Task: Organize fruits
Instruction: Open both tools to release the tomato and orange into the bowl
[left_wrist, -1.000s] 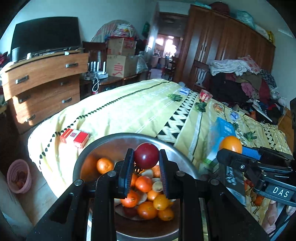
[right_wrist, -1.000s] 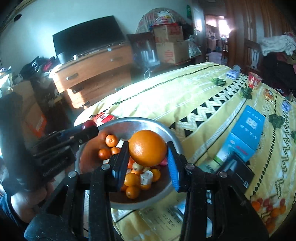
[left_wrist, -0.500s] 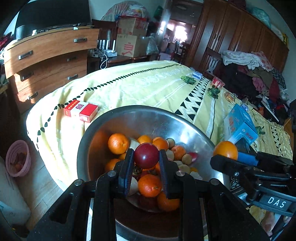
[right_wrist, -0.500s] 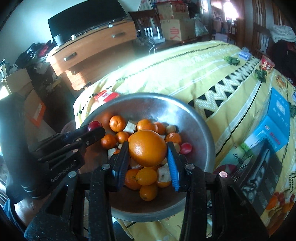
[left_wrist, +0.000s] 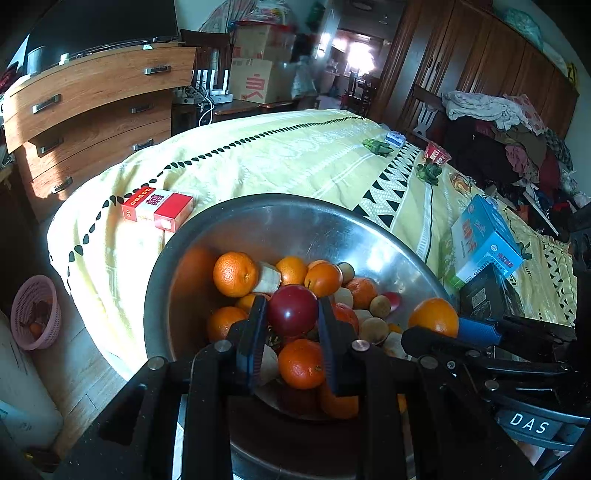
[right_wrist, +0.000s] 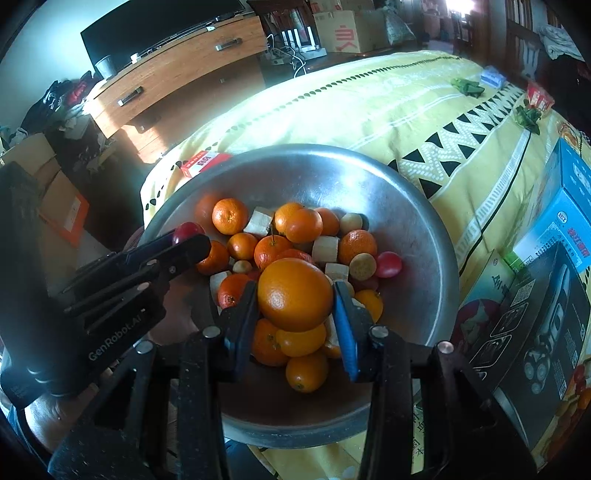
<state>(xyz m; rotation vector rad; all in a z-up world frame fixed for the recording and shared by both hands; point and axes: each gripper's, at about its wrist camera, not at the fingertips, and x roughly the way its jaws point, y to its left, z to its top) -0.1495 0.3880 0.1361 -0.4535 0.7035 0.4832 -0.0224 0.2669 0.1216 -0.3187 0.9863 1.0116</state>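
Note:
A steel bowl on the yellow-covered bed holds several oranges, small tangerines, pale fruit chunks and red fruits. My left gripper is shut on a dark red round fruit and holds it just above the pile in the bowl; it also shows in the right wrist view. My right gripper is shut on a large orange over the bowl's near side; that orange also shows in the left wrist view.
A red and white carton lies on the bed left of the bowl. A blue box and a black box stand to its right. A wooden dresser and a pink basket are at the left.
Both grippers have come down and forward over the bowl, each still holding its fruit. The bowl and its pile now look larger and nearer.

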